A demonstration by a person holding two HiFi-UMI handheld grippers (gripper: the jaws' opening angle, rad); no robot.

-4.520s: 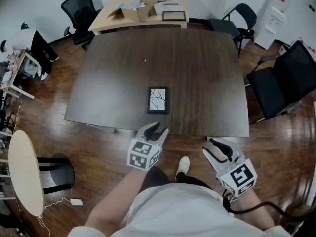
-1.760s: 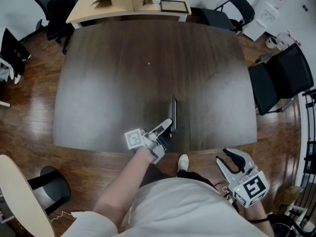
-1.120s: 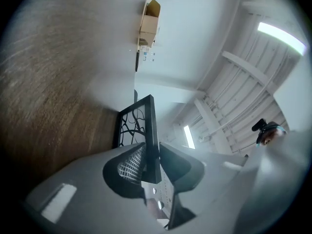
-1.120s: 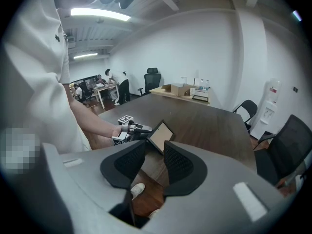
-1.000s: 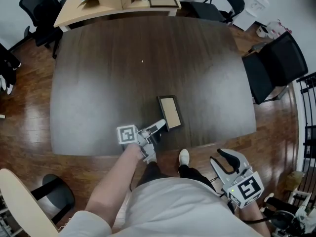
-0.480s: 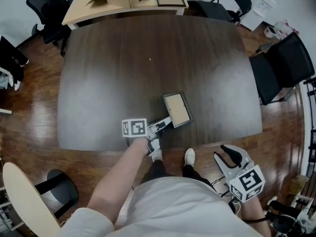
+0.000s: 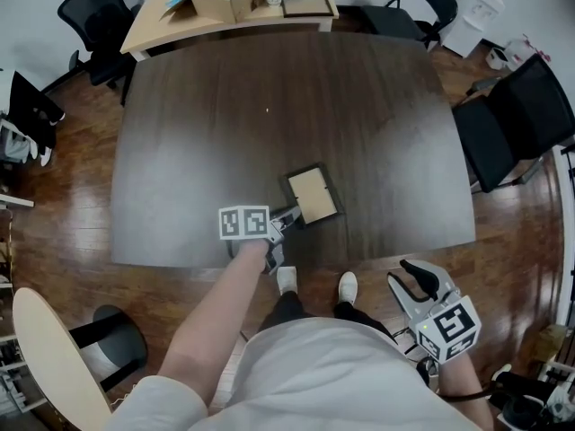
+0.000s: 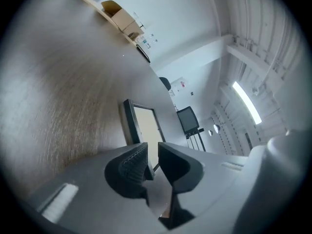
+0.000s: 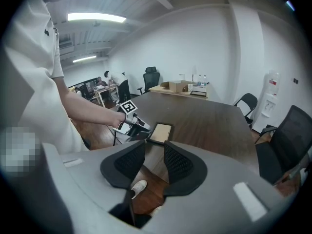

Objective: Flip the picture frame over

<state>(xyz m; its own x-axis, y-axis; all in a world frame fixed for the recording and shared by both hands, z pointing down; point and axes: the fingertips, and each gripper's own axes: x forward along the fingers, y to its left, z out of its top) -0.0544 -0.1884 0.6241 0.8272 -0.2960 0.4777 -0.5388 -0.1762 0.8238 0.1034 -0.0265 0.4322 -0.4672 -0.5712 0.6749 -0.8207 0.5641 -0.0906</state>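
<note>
The picture frame (image 7: 312, 193) lies on the dark table (image 7: 269, 106) near its front edge, tan back side up inside a black border. My left gripper (image 7: 287, 215) is shut on the frame's near left corner. In the left gripper view the frame's (image 8: 145, 126) edge runs down between the jaws of that gripper (image 8: 152, 152). My right gripper (image 7: 397, 271) hangs off the table at the lower right, open and holding nothing. The right gripper view looks past its own fingers (image 9: 155, 152) at the frame (image 9: 160, 132) and the left gripper (image 9: 131, 123).
Black office chairs (image 7: 512, 124) stand right of the table, another (image 7: 409, 16) at the back. A light wooden desk (image 7: 225, 21) behind holds cardboard boxes and a second frame (image 7: 308, 7). A round pale table (image 7: 45, 357) is at the lower left. The table's front edge lies just below the frame.
The frame, first lying with its picture side up, was raised on edge by the left gripper and turned over; it now rests back side up. The right gripper stayed off the table.
</note>
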